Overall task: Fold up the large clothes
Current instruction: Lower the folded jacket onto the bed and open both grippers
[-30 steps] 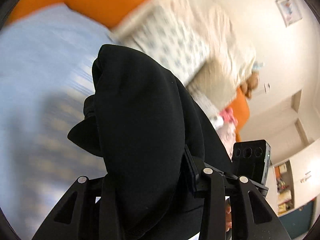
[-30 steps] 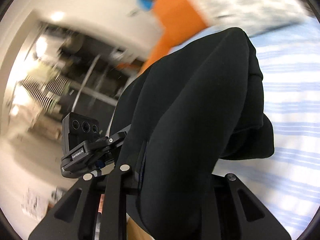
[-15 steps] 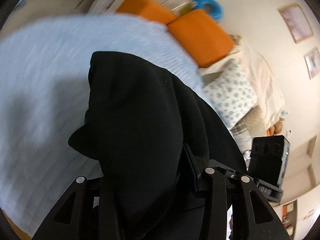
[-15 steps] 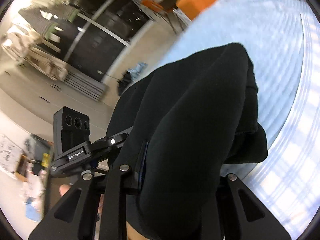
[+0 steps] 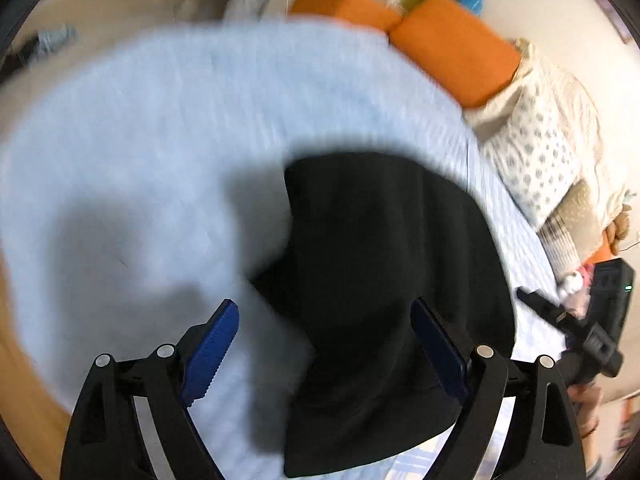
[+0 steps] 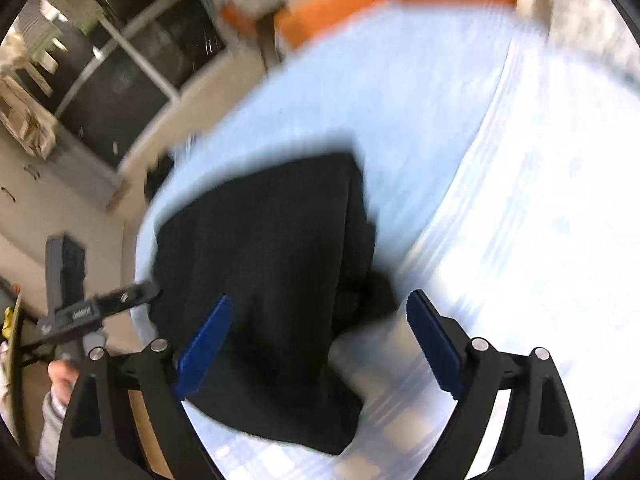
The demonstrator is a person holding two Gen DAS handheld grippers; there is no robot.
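Left wrist view: both tongs, left (image 5: 326, 344) and right (image 6: 318, 338), have sprung apart, releasing the black garment (image 5: 384, 280).

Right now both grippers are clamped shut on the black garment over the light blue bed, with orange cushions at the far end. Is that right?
Not quite. Both grippers are open, not clamped: in each wrist view the blue pads stand wide apart. The left gripper and right gripper hang above the black garment, gripping nothing. The light blue bed and orange cushions are as you say.
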